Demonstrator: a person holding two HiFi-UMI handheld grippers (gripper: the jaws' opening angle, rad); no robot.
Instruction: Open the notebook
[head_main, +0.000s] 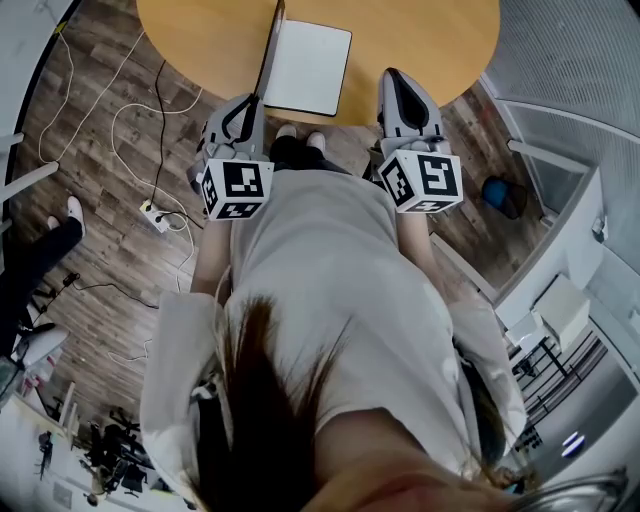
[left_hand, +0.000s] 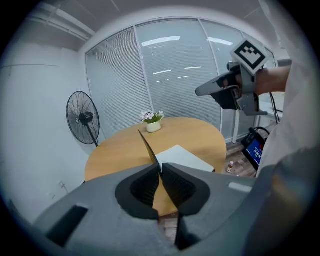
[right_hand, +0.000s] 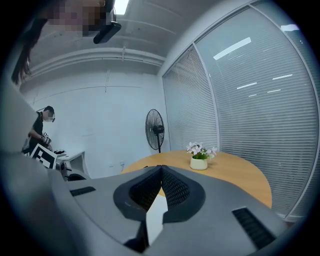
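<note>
Clamping the notebook's lifted cover (left_hand: 146, 144), the left gripper (left_hand: 160, 169) is holding it upright; the right gripper (right_hand: 160, 168) is hovering alongside, jaws together; a flowerpot (right_hand: 198, 163) is sitting farther along the table (head_main: 420, 40).

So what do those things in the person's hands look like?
The left claw and right claw are grey moulded shells with ribbed dark insides. Each carries a white cube with black square markers. The sleeves are pale.
</note>
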